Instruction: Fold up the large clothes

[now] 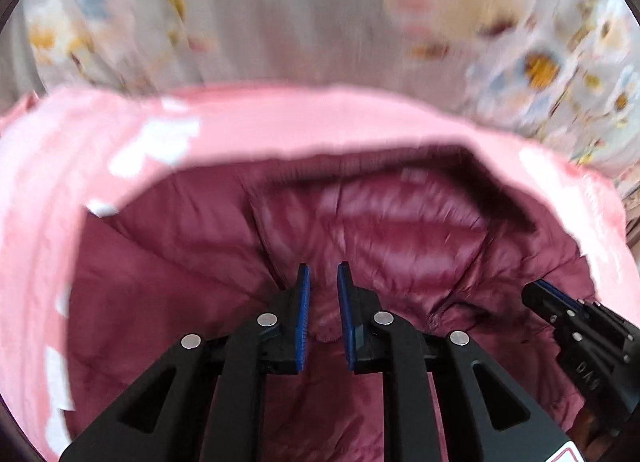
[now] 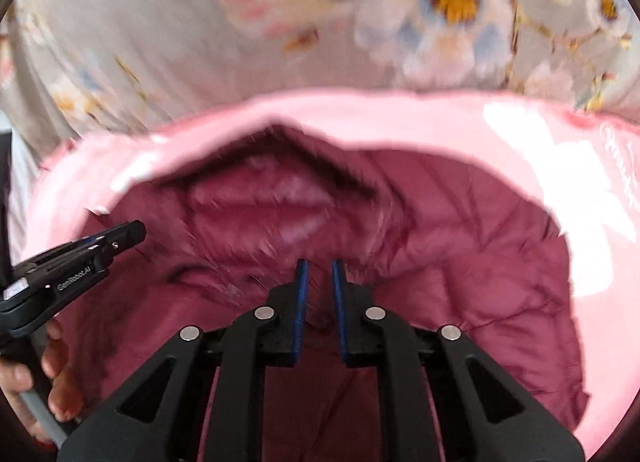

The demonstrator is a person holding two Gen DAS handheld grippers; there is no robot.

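A maroon puffer jacket [image 1: 380,221] [image 2: 460,262] lies on a pink cloth [image 1: 280,121] [image 2: 400,117]. My left gripper [image 1: 323,268] points down at the jacket's near part, jaws a narrow gap apart. A small ridge of maroon fabric [image 1: 326,334] sits loosely between the pads, which do not press on it. My right gripper [image 2: 319,264] stands the same way just to the right, slightly parted over a fabric ridge [image 2: 320,320]. Each gripper shows in the other's view: the right gripper [image 1: 540,290] and the left gripper [image 2: 132,229]. Both views are motion-blurred.
A grey bedsheet with a floral print [image 1: 280,1] [image 2: 160,21] spreads beyond the pink cloth. A person's hand [image 2: 60,382] holds the left gripper's handle at the lower left of the right wrist view.
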